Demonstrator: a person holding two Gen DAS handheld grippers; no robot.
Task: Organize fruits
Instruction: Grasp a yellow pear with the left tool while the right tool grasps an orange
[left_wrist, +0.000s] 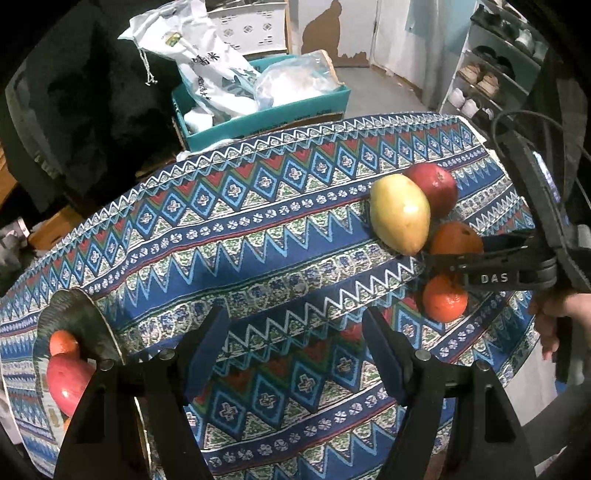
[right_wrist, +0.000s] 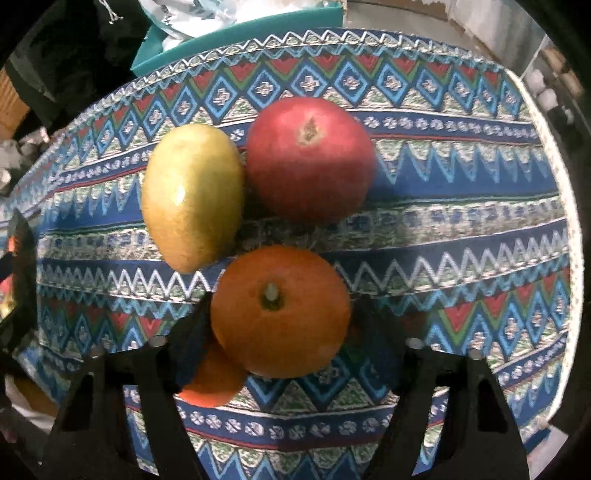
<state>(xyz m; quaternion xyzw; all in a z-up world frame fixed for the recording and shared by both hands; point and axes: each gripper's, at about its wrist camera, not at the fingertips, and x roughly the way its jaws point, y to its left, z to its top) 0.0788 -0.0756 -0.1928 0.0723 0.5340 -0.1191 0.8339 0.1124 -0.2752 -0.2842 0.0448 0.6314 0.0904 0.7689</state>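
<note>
On the patterned tablecloth (right_wrist: 461, 177) lie a yellow-green mango (right_wrist: 192, 195), a red apple (right_wrist: 310, 158) and two oranges, all close together. My right gripper (right_wrist: 284, 306) points down over the nearer orange (right_wrist: 280, 310), its fingers against both sides of it. The second orange (right_wrist: 212, 384) sits low behind the left finger. From the left wrist the same group shows at the right: mango (left_wrist: 400, 214), apple (left_wrist: 437, 188), the right gripper (left_wrist: 436, 258). My left gripper (left_wrist: 295, 317) hangs open over bare cloth. A dark scalloped plate (left_wrist: 74, 314) at the left holds a red apple (left_wrist: 68, 380) and an orange (left_wrist: 62, 343).
Behind the table's far edge stands a teal box (left_wrist: 266, 114) stuffed with white bags. A shoe rack (left_wrist: 487, 81) stands at the back right. A person's hand (left_wrist: 554, 325) grips the right gripper's handle. The table's right edge (right_wrist: 569, 221) curves close to the fruit.
</note>
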